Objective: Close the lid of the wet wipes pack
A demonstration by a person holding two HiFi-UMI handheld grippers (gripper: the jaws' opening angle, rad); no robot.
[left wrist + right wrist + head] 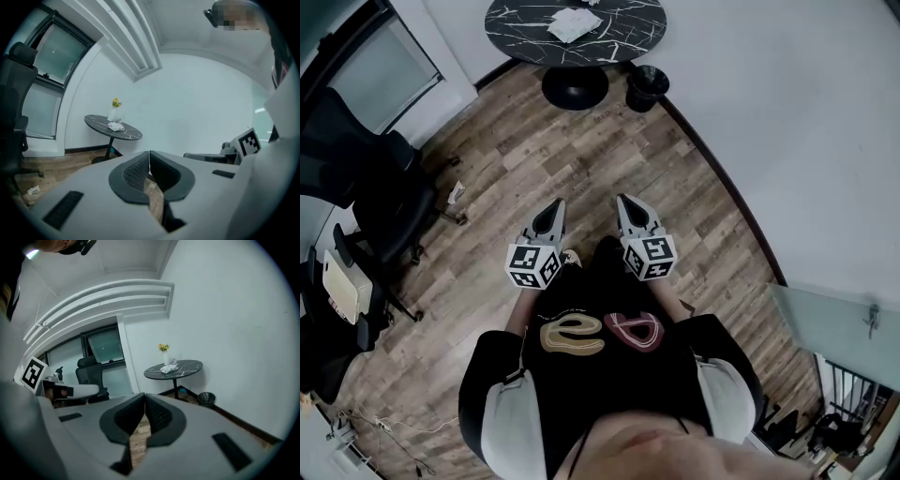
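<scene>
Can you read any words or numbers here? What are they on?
None can be read.
White pack on the round black marble table: print too small.
Person's black shirt: tan and red loops, maybe letters, unclear.
Marker cubes on the left gripper and right gripper: square patterns only, no words.

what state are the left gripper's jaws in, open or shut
Shut. On the grey left gripper, the dark ribbed pads meet at their tips with nothing between them.
</scene>
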